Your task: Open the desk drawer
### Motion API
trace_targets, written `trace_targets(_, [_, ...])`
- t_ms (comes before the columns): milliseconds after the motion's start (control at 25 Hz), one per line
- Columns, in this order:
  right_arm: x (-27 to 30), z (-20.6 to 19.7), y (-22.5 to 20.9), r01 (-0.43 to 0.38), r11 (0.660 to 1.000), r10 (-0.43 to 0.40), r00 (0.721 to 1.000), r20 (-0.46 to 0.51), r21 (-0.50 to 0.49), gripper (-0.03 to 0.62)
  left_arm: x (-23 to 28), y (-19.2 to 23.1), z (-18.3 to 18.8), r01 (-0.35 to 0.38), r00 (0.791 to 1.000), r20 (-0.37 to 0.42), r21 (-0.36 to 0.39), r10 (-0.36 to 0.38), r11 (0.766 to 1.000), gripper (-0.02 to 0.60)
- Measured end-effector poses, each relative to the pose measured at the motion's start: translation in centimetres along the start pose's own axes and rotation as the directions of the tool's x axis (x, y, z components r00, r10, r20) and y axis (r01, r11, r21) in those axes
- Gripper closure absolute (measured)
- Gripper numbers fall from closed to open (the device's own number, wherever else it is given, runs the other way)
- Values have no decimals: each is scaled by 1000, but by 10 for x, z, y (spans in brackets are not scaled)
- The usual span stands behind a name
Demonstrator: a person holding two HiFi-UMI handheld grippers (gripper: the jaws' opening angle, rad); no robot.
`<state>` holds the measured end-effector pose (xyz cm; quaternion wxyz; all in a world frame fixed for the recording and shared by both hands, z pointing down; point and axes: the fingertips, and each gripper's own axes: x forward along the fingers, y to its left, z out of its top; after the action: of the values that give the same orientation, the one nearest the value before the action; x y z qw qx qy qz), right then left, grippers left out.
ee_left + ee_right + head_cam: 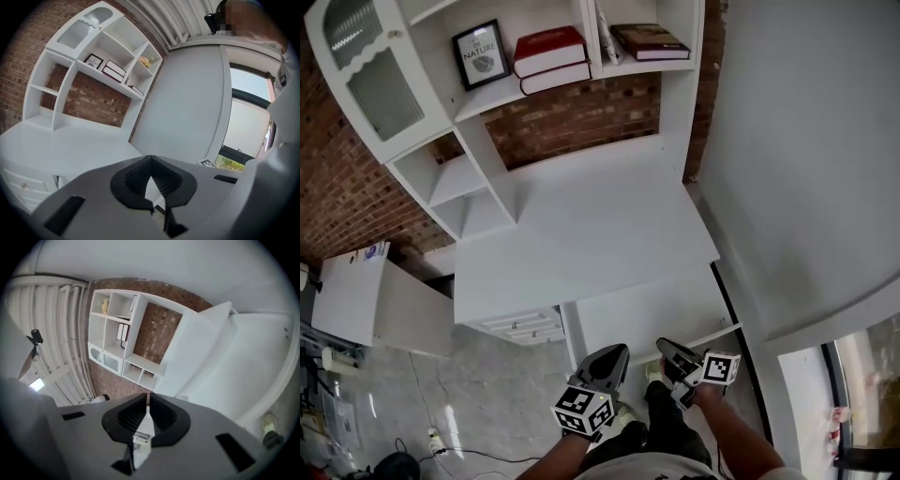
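Observation:
The white desk (581, 244) stands ahead, and its stack of drawers (525, 325) sits under the top's left end, all pushed in. Both grippers hover in front of the desk's front edge, over the knee space and to the right of the drawers, touching nothing. My left gripper (611, 361) has its tips together and holds nothing; in the left gripper view (150, 158) the drawer fronts (21, 185) show low on the left. My right gripper (671, 352) is rolled onto its side (148, 398), with only a thin slit between its tips and nothing in it.
A white hutch (469, 178) on the desk carries books (551, 58) and a framed picture (482, 54). A low white cabinet (366, 300) stands to the left, with a power strip and cables (436, 439) on the floor. A white wall (806, 169) lies close on the right.

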<state>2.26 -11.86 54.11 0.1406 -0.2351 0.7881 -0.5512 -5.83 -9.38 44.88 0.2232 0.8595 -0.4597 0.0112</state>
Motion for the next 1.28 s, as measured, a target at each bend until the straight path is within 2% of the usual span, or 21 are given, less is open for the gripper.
trace_targets(160, [11, 26, 37, 44, 980, -50, 998, -23, -193, 565, 1, -5, 31, 4, 1000, 28, 11, -4, 1000, 570])
trace_targets(320, [22, 51, 91, 41, 930, -46, 999, -4, -364, 567, -1, -7, 63, 14, 998, 63, 14, -15, 1000, 569])
trace_targets(560, [30, 75, 144, 79, 846, -66, 997, 44, -527, 574, -1, -13, 94, 30, 995, 92, 29, -32, 999, 569])
trace_targets(920, [39, 84, 188, 118, 720, -79, 993, 88, -684, 577, -5, -21, 124, 37, 991, 123, 87, -48, 996, 570])
trace_targets(1040, [41, 85, 192, 122, 704, -82, 993, 90, -699, 577, -3, -21, 130, 34, 990, 130, 98, -46, 995, 571])
trace_targets(1280, [45, 87, 190, 125, 695, -90, 992, 88, -708, 577, 1, -19, 132, 32, 990, 136, 98, -45, 995, 571])
